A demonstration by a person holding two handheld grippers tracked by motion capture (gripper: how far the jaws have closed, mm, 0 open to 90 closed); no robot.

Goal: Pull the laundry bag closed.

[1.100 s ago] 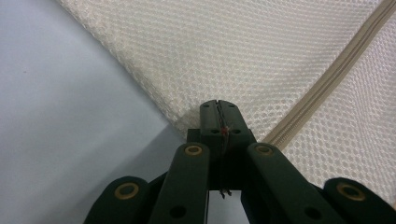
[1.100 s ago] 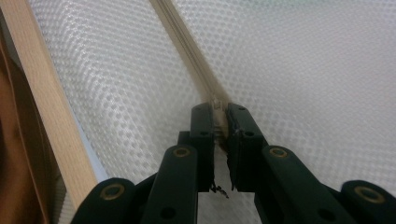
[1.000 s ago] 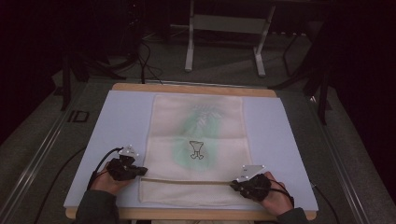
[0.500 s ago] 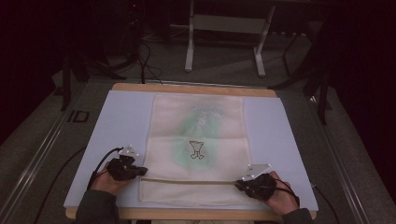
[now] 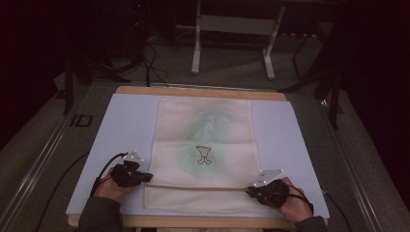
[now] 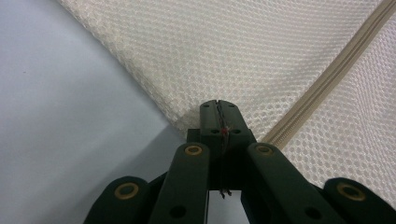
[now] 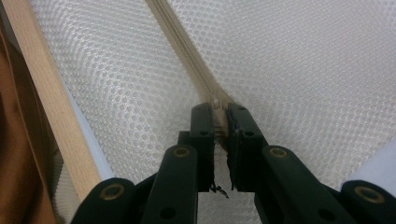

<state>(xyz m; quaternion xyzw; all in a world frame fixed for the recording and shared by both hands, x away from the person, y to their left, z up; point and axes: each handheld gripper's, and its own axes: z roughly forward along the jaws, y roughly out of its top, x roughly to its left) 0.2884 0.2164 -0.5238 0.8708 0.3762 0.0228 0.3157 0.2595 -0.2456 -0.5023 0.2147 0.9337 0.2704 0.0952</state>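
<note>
— Your left gripper [image 5: 143, 177] sits at the lower left of the high view, jaws pressed together on the left edge of the mesh bag [image 5: 205, 145], right by the end of the zipper [image 5: 198, 188]. In the left gripper view [image 6: 218, 108] a bit of the cream netting [image 6: 243, 51] is caught between the tips.

— And your right gripper [image 5: 253, 190]?

— Lower right of the high view, at the other end of the zipper. In the right gripper view [image 7: 218, 111] the jaws stand narrow, pinching the beige zipper tape [image 7: 187, 51] where it meets them (a small pull seems to sit just at the tips).

— Where is the bag?

— Flat in the middle of the pale blue mat [image 5: 125, 125], on the wooden table [image 5: 198, 90]. Its zipper runs straight across near the bottom of the frame, between your two grippers. A green shape and a small dark outline [image 5: 203, 154] show through the mesh at the centre.
</note>
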